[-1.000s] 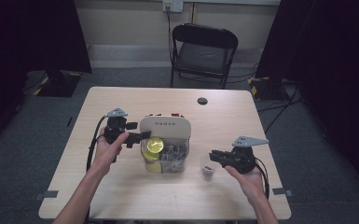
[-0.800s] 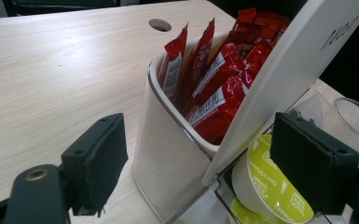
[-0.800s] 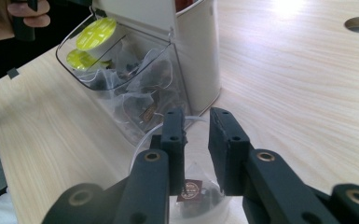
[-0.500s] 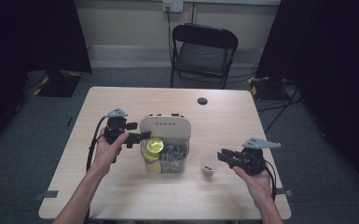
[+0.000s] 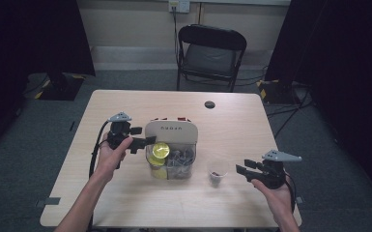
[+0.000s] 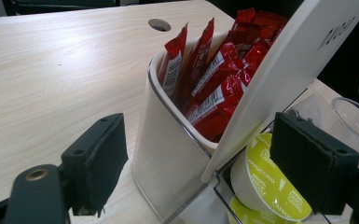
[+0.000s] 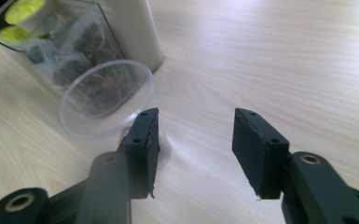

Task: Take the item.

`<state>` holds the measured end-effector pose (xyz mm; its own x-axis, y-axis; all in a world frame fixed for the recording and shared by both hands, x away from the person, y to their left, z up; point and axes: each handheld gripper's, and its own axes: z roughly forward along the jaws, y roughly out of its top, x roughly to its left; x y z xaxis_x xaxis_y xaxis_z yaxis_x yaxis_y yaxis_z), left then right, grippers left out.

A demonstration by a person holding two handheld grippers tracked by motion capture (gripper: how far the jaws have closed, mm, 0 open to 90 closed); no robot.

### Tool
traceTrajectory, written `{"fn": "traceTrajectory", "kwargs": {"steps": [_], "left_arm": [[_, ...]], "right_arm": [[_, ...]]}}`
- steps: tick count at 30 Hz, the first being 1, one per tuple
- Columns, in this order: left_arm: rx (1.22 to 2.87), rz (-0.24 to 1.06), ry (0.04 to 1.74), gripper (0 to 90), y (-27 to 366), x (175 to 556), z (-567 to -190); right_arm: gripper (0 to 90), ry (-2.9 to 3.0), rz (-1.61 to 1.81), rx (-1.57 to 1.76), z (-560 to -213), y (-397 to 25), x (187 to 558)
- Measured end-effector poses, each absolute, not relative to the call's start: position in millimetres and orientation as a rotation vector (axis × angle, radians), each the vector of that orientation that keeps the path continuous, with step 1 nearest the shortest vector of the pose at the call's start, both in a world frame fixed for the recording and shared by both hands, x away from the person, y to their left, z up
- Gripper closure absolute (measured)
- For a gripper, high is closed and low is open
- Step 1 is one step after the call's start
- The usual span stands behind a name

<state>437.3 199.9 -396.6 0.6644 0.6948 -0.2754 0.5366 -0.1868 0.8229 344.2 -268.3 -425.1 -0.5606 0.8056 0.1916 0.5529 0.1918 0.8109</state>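
While the left gripper point(image 6: 214, 172) gapes wide beside the light, crushable cappuccino capsule point(image 6: 270, 179), its stiff rim suits gripping.

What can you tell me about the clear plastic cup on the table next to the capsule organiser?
The small clear plastic cup stands upright on the light wooden table, just right of the organiser's transparent capsule bin. It is thin-walled and see-through, with a round open rim, and something dark lies at its bottom. In the right gripper view it sits just beyond the open right claw, slightly to the left of it, with nothing gripping it. Whether it touches the bin cannot be told.
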Motion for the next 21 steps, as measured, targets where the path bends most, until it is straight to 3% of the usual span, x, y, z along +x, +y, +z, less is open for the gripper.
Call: {"fn": "traceTrajectory", "kwargs": {"steps": [14,21], "left_arm": [[1.853,0.181,0.954,20.5,201,437,-393],[1.845,0.190,0.932,20.9,201,434,-388]], "right_arm": [[29.9,2.229,1.099,1.368,-462,-269,348],[26.8,2.245,1.006,1.395,-475,-267,350]]}}
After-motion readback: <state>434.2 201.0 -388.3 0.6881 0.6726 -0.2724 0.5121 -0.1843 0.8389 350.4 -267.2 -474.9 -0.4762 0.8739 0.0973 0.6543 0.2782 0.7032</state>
